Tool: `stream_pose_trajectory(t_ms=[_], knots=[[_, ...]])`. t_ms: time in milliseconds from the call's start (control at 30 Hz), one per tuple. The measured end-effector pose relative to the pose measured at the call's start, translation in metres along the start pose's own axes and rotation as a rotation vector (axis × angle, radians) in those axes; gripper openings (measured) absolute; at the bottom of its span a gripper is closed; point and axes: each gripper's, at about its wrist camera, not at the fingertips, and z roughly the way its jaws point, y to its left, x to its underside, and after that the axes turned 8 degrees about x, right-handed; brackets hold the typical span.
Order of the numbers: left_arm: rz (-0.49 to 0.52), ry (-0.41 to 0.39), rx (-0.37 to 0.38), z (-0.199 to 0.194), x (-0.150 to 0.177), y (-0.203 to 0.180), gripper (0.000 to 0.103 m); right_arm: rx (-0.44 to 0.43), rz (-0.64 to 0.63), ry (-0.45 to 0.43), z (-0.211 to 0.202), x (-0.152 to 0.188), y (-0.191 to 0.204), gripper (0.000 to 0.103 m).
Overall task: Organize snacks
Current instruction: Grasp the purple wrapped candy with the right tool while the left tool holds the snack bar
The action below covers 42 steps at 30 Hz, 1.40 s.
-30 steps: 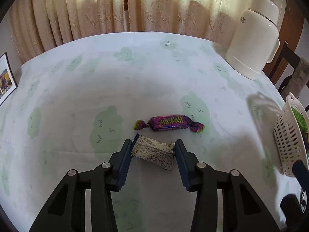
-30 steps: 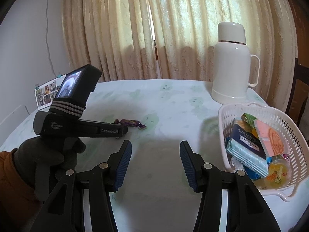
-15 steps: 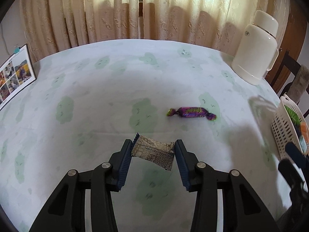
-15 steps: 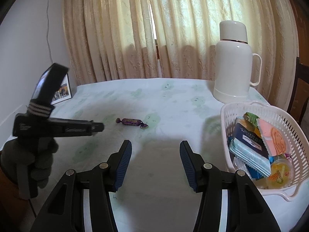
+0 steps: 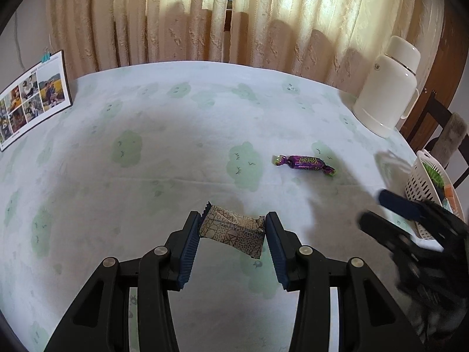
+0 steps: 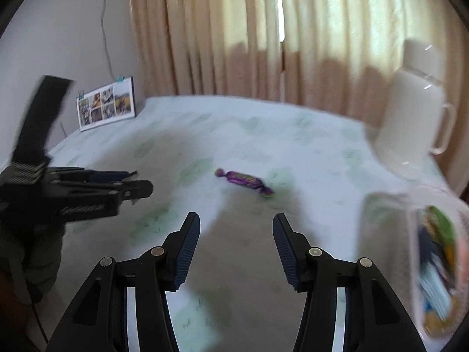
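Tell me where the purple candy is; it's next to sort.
The purple candy lies loose on the tablecloth, right of centre in the left wrist view, between the thermos and basket.

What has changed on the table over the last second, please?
The left gripper, shut on the patterned snack packet, has carried it up and away from the purple candy. The right gripper, open and empty, has swung toward that candy. The candy, flask and basket stayed put.

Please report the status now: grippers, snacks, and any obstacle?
Left gripper shut on patterned snack. Right gripper open, empty. Purple candy on table. Nothing blocking.
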Motion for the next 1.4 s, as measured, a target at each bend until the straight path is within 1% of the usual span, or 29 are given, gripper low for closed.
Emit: stream_pose_trajectory(t_ms=[100,267,433,500,533,600,700,800,867,900,1100,1167,1233,1267,1300,1367,1400], knots=[[-0.013,-0.006,0.0,-0.003,0.001,0.004,0.041,-0.022,0.055,0.074,0.03,-0.01,-0.009,0.053],[-0.023,-0.024,0.008,-0.009,0.001,0.006,0.041,-0.01,0.039,0.094,0.062,-0.034,-0.011,0.053],[-0.036,-0.018,0.009,-0.01,0.0,0.009,0.042,-0.036,0.034,0.12,0.09,-0.057,-0.013,0.053],[-0.046,-0.016,0.012,-0.01,-0.001,0.011,0.042,-0.039,0.049,0.131,0.1,-0.063,-0.016,0.053],[-0.05,-0.016,0.013,-0.01,-0.001,0.011,0.042,-0.058,0.067,0.14,0.104,-0.065,-0.018,0.053],[-0.059,-0.018,0.015,-0.012,-0.002,0.013,0.042,-0.09,0.101,0.157,0.109,-0.064,-0.02,0.053],[-0.068,-0.019,0.019,-0.013,-0.002,0.015,0.042,-0.123,0.088,0.181,0.109,-0.055,-0.012,0.053],[-0.075,-0.016,0.019,-0.013,-0.002,0.015,0.042,-0.139,0.059,0.186,0.1,-0.045,0.001,0.053],[-0.08,-0.015,0.017,-0.013,-0.002,0.017,0.042,-0.187,0.081,0.196,0.094,-0.04,0.005,0.053],[-0.082,-0.014,0.016,-0.013,-0.002,0.017,0.042,-0.191,0.087,0.195,0.091,-0.038,0.007,0.053],[-0.087,-0.012,0.014,-0.012,-0.002,0.018,0.042,-0.079,0.027,0.162,0.096,-0.044,0.018,0.053],[-0.086,-0.012,0.015,-0.013,-0.002,0.019,0.042,-0.041,-0.002,0.161,0.101,-0.045,0.021,0.051],[-0.086,-0.011,0.015,-0.013,-0.002,0.018,0.042,0.002,-0.04,0.162,0.104,-0.046,0.027,0.046],[-0.088,-0.01,0.015,-0.013,-0.001,0.019,0.042,0.01,-0.056,0.16,0.104,-0.046,0.03,0.041],[-0.088,-0.01,0.015,-0.012,-0.002,0.019,0.042,0.023,-0.079,0.158,0.104,-0.045,0.034,0.038],[-0.089,-0.009,0.014,-0.012,-0.002,0.019,0.042,0.071,-0.131,0.155,0.103,-0.043,0.041,0.027],[-0.088,-0.009,0.014,-0.012,-0.002,0.019,0.042,0.082,-0.148,0.151,0.101,-0.041,0.044,0.025]])
